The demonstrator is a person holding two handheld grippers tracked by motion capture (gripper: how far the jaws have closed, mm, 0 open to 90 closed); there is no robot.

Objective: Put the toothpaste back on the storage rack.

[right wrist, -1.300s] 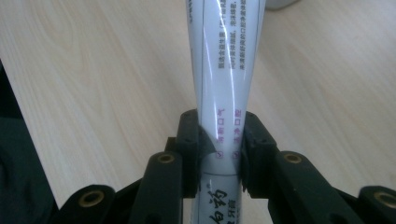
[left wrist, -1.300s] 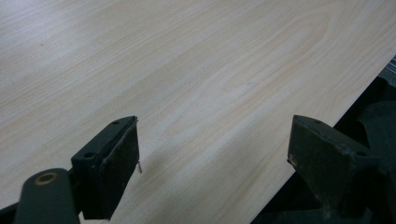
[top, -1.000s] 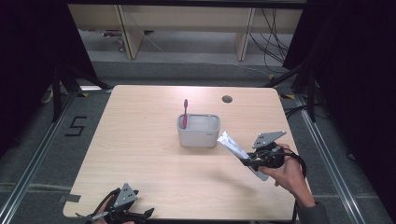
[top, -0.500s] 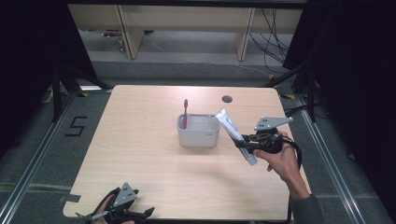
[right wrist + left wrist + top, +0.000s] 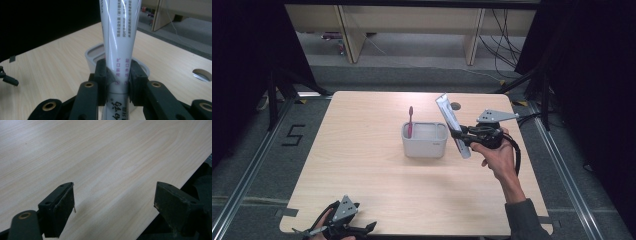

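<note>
The pale wooden table (image 5: pixel 377 190) carries a grey holder (image 5: pixel 424 140) near its middle, with a pink toothbrush (image 5: pixel 410 120) standing upright in the holder's left side. Just right of the holder, the right gripper (image 5: pixel 460 134) hangs above the tabletop with its jaws clamped on the lower part of a white toothpaste tube (image 5: pixel 453 126), which tilts up and to the far left, its flat end highest. At the near left edge of the table the left gripper (image 5: pixel 362 230) rests low, its jaws wide apart with nothing between them. The step in hand looks like carrying the tube to the holder. The next move probably calls for bringing the tube over the free right compartment, standing it more upright, then lowering it in clear of the toothbrush.
</note>
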